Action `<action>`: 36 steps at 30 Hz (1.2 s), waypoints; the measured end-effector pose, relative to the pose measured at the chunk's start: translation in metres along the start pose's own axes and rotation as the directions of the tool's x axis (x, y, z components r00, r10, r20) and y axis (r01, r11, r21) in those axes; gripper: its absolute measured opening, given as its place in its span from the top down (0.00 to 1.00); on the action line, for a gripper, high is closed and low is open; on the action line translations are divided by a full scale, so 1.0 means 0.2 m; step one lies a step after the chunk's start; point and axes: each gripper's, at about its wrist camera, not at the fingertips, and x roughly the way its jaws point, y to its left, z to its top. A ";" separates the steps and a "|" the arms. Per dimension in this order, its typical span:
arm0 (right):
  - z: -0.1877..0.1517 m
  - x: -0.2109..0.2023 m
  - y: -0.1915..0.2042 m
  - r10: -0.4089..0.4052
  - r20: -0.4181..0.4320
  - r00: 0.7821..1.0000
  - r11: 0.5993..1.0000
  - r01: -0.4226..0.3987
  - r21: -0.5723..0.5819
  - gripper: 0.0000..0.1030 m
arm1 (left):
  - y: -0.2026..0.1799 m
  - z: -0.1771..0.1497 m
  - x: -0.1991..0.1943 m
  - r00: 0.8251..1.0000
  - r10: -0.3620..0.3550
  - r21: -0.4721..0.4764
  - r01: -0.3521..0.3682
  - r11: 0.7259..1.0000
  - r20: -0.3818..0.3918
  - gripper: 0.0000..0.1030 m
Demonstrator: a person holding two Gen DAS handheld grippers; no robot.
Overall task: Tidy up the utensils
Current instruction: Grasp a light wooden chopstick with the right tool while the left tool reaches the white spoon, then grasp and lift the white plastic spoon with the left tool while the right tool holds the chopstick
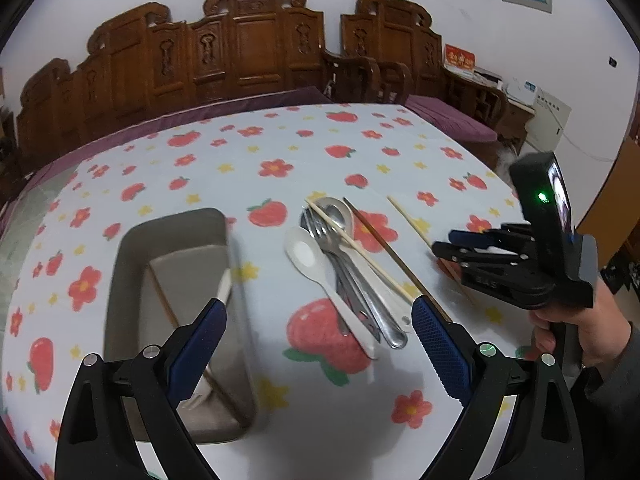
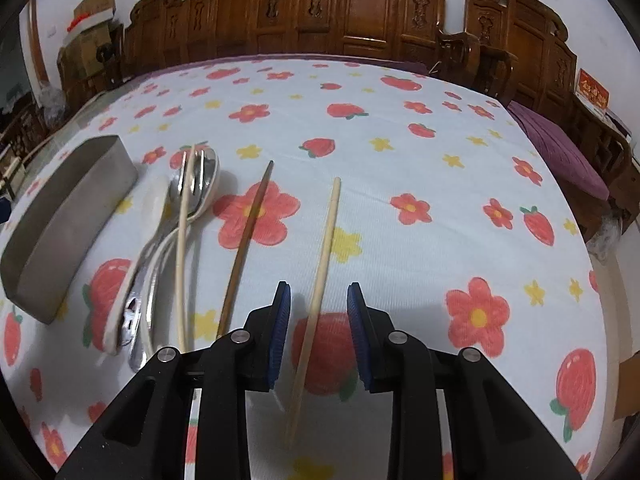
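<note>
The right tool hovered low over the tabletop with its jaws partly apart, straddling a pale bamboo chopstick that lay loose between the pads without being pinched. To do this pick well, I judged the pads should settle level with the stick near its thicker end, close squarely across it, and lift without dragging it along the strawberry-print cloth. The dark brown chopstick lay just beside it to the left, so the left pad needed to stay clear of that one.

The left tool stood wide open and empty, hanging between the metal tray and the heap of spoons and a fork. The tray already held a chopstick and a white spoon, blurred.

No brand could be read on either tool. A red card by the wall carried gold characters too small to make out.
</note>
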 end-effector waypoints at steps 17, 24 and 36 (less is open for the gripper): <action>-0.05 0.02 -0.09 0.010 -0.050 0.999 1.000 -0.010 -0.004 0.94 | -0.11 0.07 0.36 0.986 0.071 0.005 -0.072 0.997 -0.153 0.65; -0.03 0.00 -0.11 0.038 -0.033 0.999 0.999 -0.038 0.021 0.94 | -0.05 0.09 0.50 0.969 0.085 -0.028 -0.094 0.995 -0.234 0.75; -0.03 -0.02 -0.10 0.059 -0.022 0.998 0.998 -0.058 0.021 0.94 | -0.03 0.07 0.57 0.958 0.058 -0.079 -0.084 0.993 -0.281 0.80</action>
